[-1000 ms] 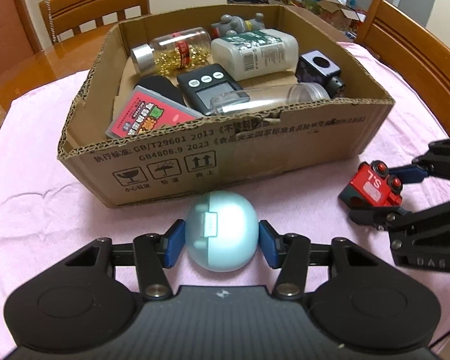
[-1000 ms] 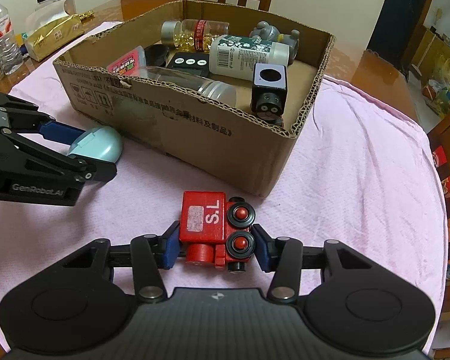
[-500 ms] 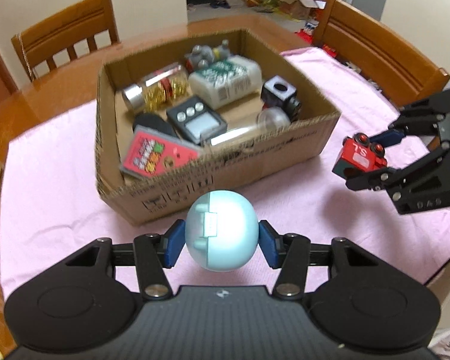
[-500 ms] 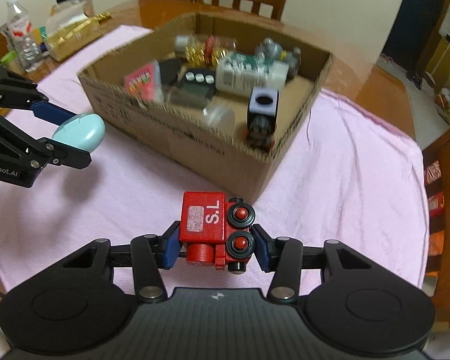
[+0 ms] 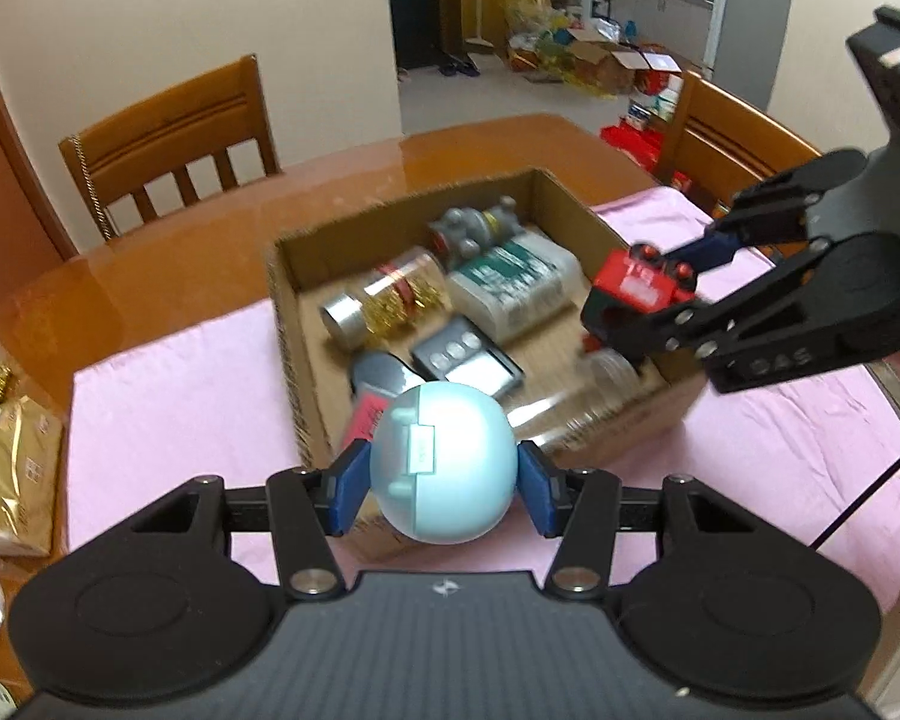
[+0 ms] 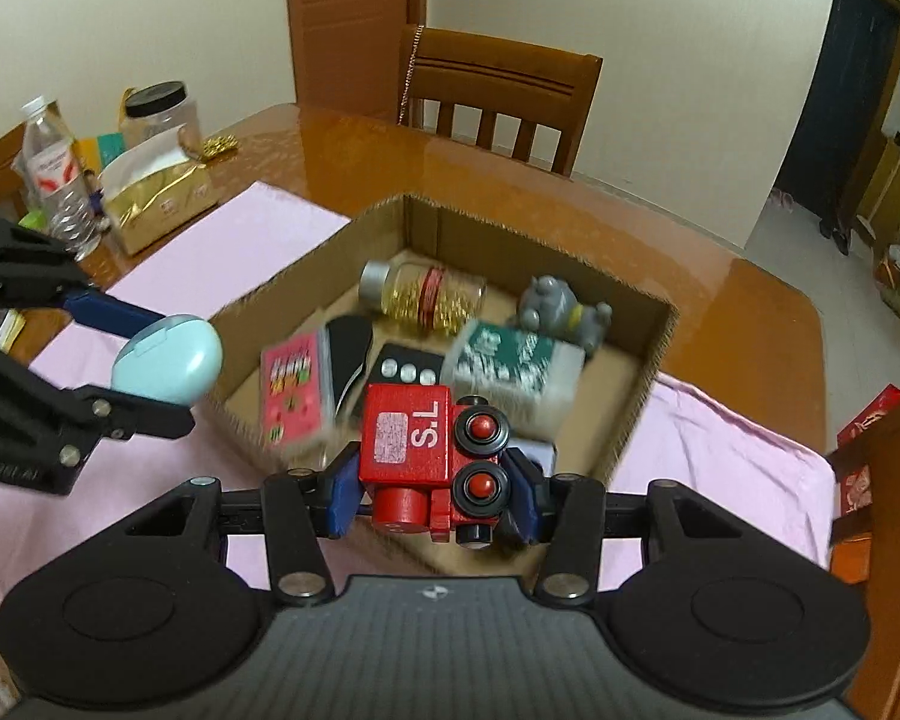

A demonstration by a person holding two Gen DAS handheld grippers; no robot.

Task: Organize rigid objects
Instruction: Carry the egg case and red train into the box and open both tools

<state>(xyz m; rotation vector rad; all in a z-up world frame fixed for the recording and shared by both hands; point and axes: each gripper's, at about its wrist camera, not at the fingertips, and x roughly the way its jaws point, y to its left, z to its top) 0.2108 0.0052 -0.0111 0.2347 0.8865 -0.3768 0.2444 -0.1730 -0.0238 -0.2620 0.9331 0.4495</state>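
Observation:
My left gripper (image 5: 444,483) is shut on a pale blue egg-shaped case (image 5: 444,462) and holds it in the air above the near wall of the open cardboard box (image 5: 288,306). The case also shows in the right wrist view (image 6: 168,360). My right gripper (image 6: 432,489) is shut on a red toy train (image 6: 432,450) marked "S.L" and holds it above the box's near right corner; the train shows in the left wrist view (image 5: 639,288). The box (image 6: 648,372) holds a bottle of gold pills (image 5: 390,300), a white bottle (image 5: 510,288), a grey figure (image 5: 474,228), a black timer (image 5: 465,360) and a pink card pack (image 6: 294,390).
The box stands on a pink cloth (image 5: 174,396) over a brown wooden table (image 5: 210,252). Wooden chairs (image 5: 174,144) stand around it. A gold tissue pack (image 6: 156,192), a water bottle (image 6: 54,174) and a jar (image 6: 156,114) stand at the table's left side.
Both grippers have risen from the cloth and moved forward over the box, each still holding its object. The red train has gone from beside the box to above its right corner.

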